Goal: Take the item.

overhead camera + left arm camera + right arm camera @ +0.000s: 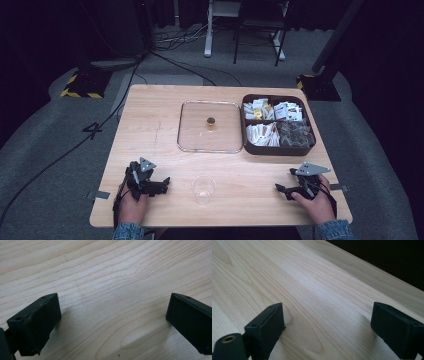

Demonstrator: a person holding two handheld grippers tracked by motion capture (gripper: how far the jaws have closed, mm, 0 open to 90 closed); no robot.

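A clear plastic cup [203,189] stands upright near the table's front edge, between the two hands. My left gripper [161,184] rests on the wood to the cup's left, open, its jaws pointing right with bare tabletop between them [113,315]. My right gripper [284,186] rests to the cup's right, open, its jaws pointing left over bare wood [327,325]. A clear square lid [210,126] with a small gold knob [211,121] lies flat at the table's middle. Beside it sits a dark compartment box [278,149] holding packets and sachets.
The light wooden table [150,130] has bare wood at its left half. Its front right edge [372,272] runs close past my right gripper. Beyond the table are black cables on a grey floor, a yellow-black striped stand base [80,85] and a white frame's legs [208,30].
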